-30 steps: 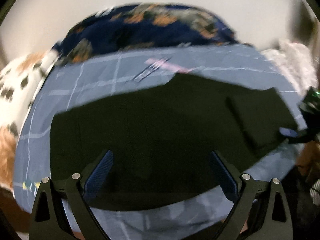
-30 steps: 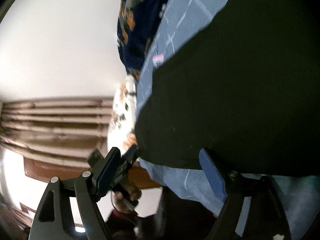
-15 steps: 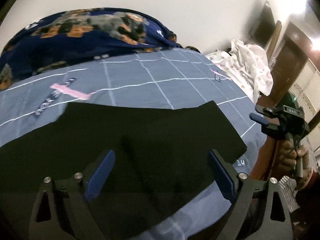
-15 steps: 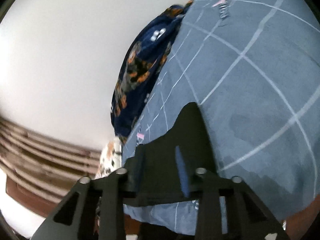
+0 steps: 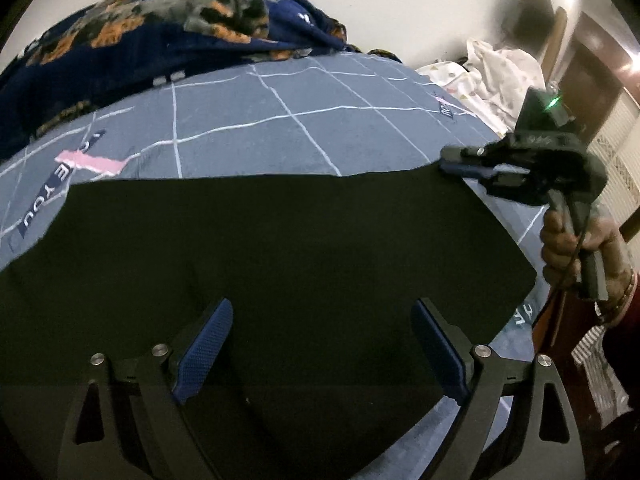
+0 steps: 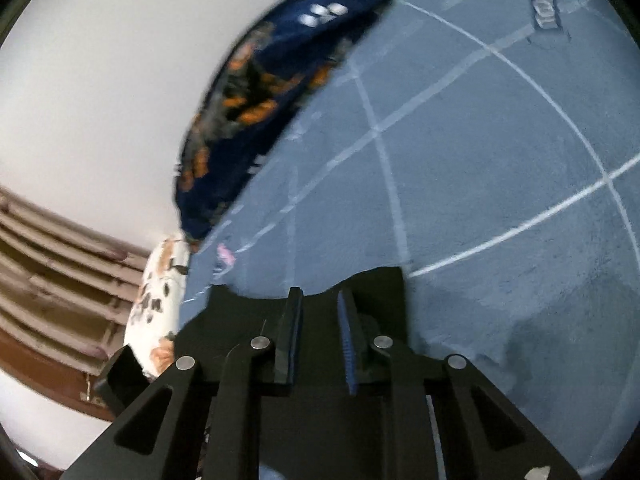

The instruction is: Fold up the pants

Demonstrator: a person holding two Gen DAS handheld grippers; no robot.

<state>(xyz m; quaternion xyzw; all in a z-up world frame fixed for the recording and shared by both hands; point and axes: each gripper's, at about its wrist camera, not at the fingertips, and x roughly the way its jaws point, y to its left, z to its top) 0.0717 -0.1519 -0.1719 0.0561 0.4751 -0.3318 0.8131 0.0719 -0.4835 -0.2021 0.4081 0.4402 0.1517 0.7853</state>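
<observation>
Black pants [image 5: 280, 240] lie spread flat on a blue checked bed sheet [image 5: 280, 120]. My left gripper [image 5: 322, 306] hovers open over the near part of the pants, with only flat fabric below its blue pads. At the far right corner of the pants, my right gripper [image 5: 450, 162] is closing, held by a person's hand [image 5: 560, 240]. In the right wrist view the right gripper [image 6: 319, 294] has its jaws drawn close together, and a raised fold of the black pants [image 6: 384, 284] sits pinched between the pads.
A dark blue and orange patterned blanket [image 5: 140, 40] is bunched along the far side of the bed. White spotted cloth [image 5: 492, 68] lies beyond the bed's right end. A white floral pillow [image 6: 156, 300] and brown curtains [image 6: 48, 280] are at the other end.
My right gripper went from wide open to nearly closed and moved to the pants' far right corner. The left gripper swung right along the pants and stayed open.
</observation>
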